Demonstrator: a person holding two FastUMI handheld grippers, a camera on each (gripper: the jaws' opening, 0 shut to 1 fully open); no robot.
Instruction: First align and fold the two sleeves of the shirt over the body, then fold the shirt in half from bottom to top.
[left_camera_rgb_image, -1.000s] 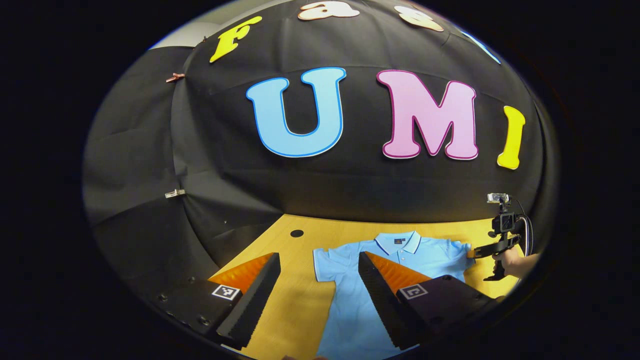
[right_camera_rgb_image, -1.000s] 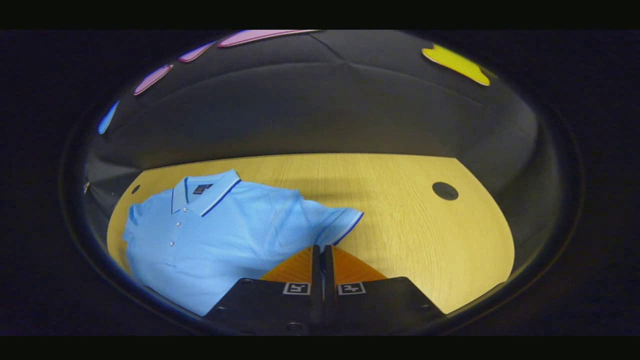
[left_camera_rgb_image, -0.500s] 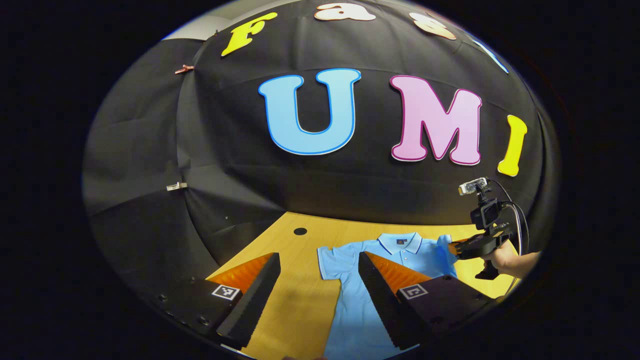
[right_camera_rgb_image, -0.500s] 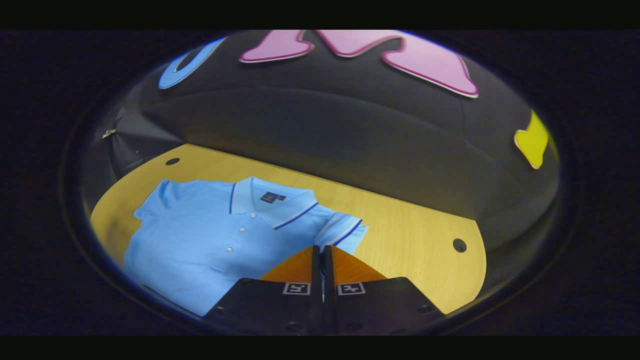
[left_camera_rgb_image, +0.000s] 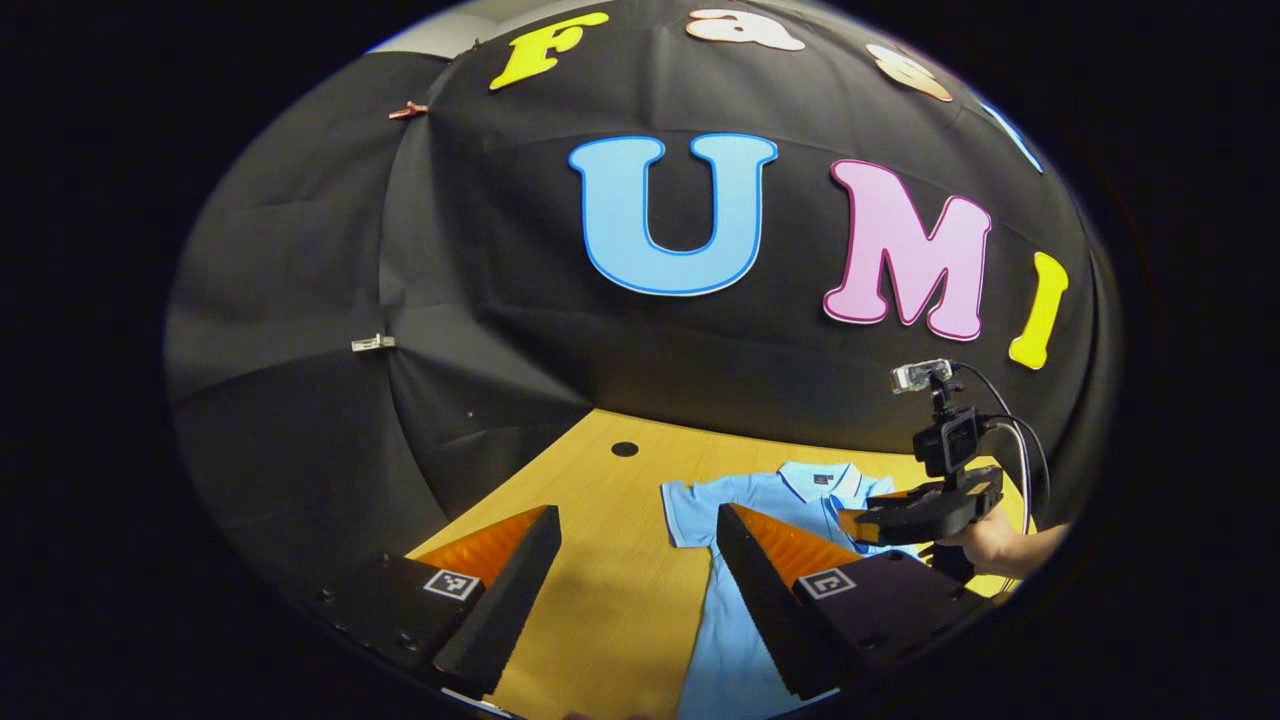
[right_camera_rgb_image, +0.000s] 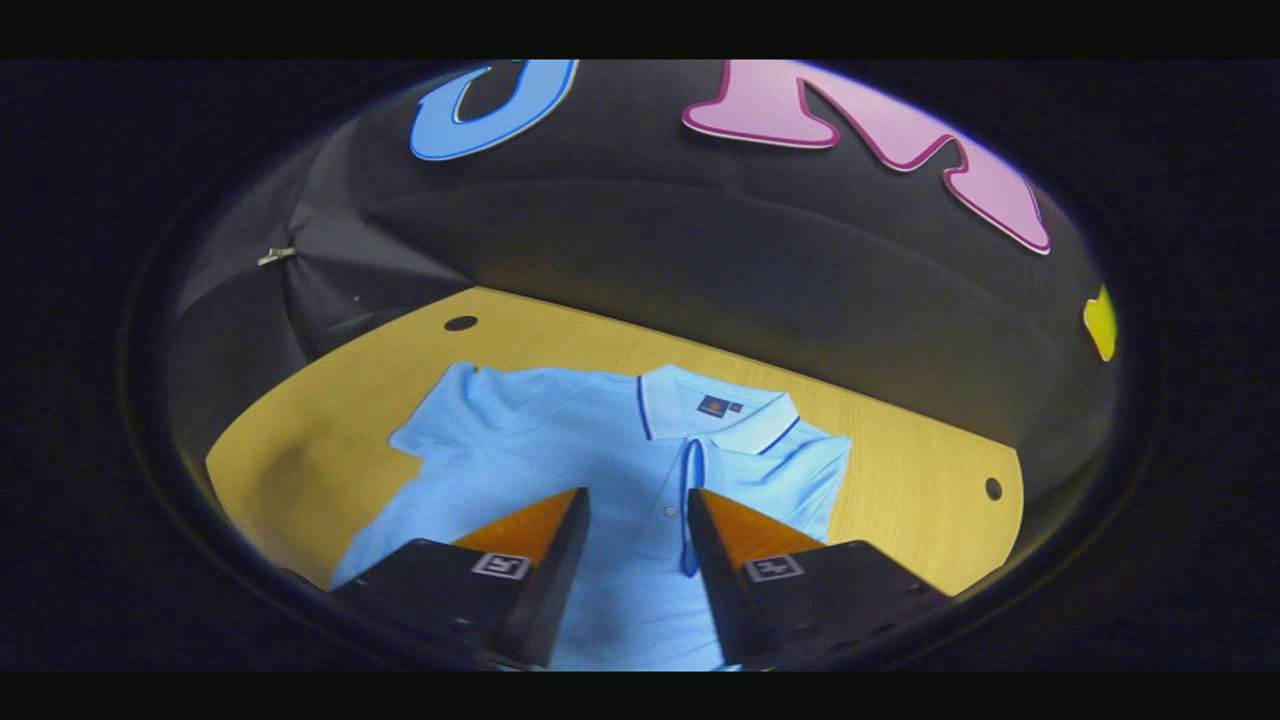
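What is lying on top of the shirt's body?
One sleeve lies folded over the shirt beside the collar. The right gripper hovers open above, covering the lower placket.

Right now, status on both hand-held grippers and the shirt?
Left hand-held gripper open, empty. Right hand-held gripper open above the shirt. One sleeve folded over the body, the other out flat.

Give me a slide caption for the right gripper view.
Right gripper open above the light blue polo shirt, one sleeve folded over its body, on the wooden table.
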